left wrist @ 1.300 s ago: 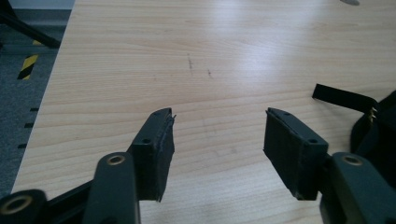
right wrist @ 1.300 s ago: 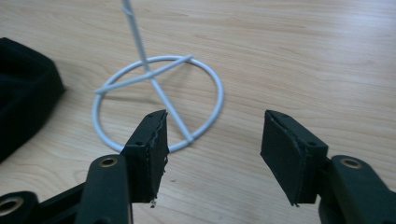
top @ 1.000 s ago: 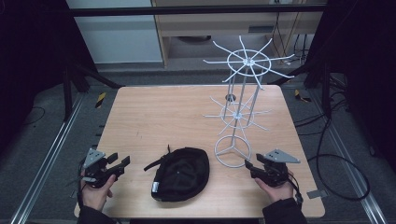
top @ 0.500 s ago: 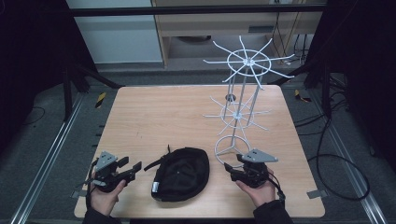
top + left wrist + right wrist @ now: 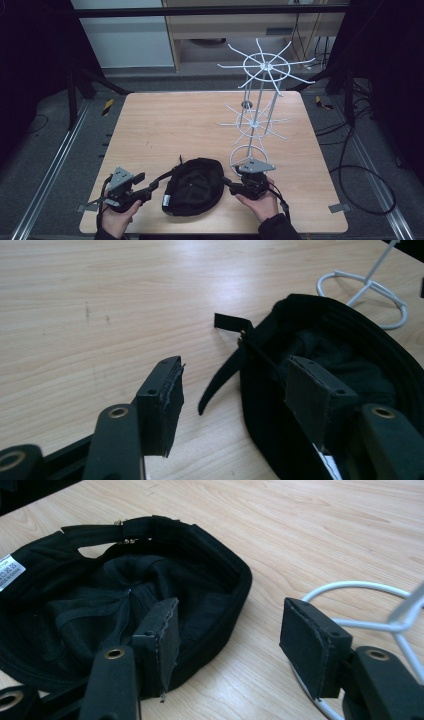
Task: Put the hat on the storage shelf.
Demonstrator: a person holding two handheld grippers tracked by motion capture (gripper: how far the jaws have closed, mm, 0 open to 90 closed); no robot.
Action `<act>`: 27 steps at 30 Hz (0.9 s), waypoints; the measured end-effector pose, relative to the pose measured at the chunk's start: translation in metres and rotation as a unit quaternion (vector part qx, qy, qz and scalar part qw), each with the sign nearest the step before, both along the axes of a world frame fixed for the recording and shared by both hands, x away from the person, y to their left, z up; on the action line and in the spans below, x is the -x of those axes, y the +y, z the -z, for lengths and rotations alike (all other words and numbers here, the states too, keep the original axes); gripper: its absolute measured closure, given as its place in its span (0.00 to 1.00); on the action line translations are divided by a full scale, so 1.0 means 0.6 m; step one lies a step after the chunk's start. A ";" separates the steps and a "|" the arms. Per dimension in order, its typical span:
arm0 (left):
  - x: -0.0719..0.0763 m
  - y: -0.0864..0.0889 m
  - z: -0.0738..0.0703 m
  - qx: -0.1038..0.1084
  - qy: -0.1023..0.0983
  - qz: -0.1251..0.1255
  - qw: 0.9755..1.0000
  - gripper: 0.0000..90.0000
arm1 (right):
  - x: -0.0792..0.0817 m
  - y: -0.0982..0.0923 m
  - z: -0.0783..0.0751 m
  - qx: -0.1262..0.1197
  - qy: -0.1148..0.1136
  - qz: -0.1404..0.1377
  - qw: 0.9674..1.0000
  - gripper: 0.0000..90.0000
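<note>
A black cap (image 5: 194, 186) lies upside down near the front edge of the wooden table (image 5: 170, 125), between the two grippers. From the high view the inside of the cap is just a dark blob. The right gripper view looks into it and shows the folds of cloth and a small white label (image 5: 9, 571) at the edge of the picture, partly cut off. The words on it are too small to read.

The left gripper (image 5: 145, 186) is open, and nothing is pressed between its jaws. Its jaws have just been opening a bit more. In the left gripper view, one jaw is over bare wood and the other is over the cap's rim, and the thin black strap (image 5: 222, 375) sticks out between them. I cannot tell if that jaw touches the cap.

The right gripper (image 5: 231, 186) is open too, and holds nothing. One jaw is above the cap's side, the other over the round foot of the white wire stand (image 5: 260, 95). The foot is cut off in both gripper views.

Behind the cap, most of the table is bare wood.
</note>
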State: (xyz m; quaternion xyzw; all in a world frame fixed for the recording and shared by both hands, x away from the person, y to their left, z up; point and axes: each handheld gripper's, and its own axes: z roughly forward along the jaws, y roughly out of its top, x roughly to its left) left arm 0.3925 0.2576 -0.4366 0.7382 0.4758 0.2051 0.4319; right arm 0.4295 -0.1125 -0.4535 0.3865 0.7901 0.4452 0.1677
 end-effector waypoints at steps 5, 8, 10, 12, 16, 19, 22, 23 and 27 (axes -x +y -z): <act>0.007 -0.009 0.002 -0.003 0.005 0.011 1.000 0.45 | -0.009 0.022 0.006 0.007 0.010 -0.006 1.000 0.47; 0.012 -0.014 0.005 -0.003 0.011 0.019 1.000 0.47 | -0.016 0.034 0.009 0.006 0.014 -0.006 1.000 0.48; 0.014 -0.019 0.007 -0.004 0.017 0.024 1.000 0.47 | -0.019 0.040 0.009 0.008 0.016 -0.009 1.000 0.49; 0.015 -0.024 0.010 -0.008 0.022 0.030 0.999 0.48 | -0.022 0.046 0.012 0.012 0.019 -0.011 1.000 0.50; 0.014 -0.036 0.018 -0.017 0.033 0.040 0.999 0.49 | -0.028 0.054 0.020 0.021 0.026 -0.011 0.999 0.52; 0.011 -0.043 0.024 -0.021 0.043 0.047 0.998 0.51 | -0.031 0.056 0.025 0.029 0.030 -0.005 0.999 0.53; 0.005 -0.051 0.031 -0.025 0.058 0.050 0.997 0.54 | -0.032 0.055 0.030 0.034 0.039 0.000 0.999 0.53; 0.002 -0.054 0.035 -0.029 0.062 0.050 0.996 0.56 | -0.033 0.054 0.032 0.035 0.041 0.000 0.999 0.53; -0.004 -0.059 0.046 -0.034 0.082 0.058 0.994 0.63 | -0.035 0.051 0.039 0.039 0.053 0.002 0.998 0.53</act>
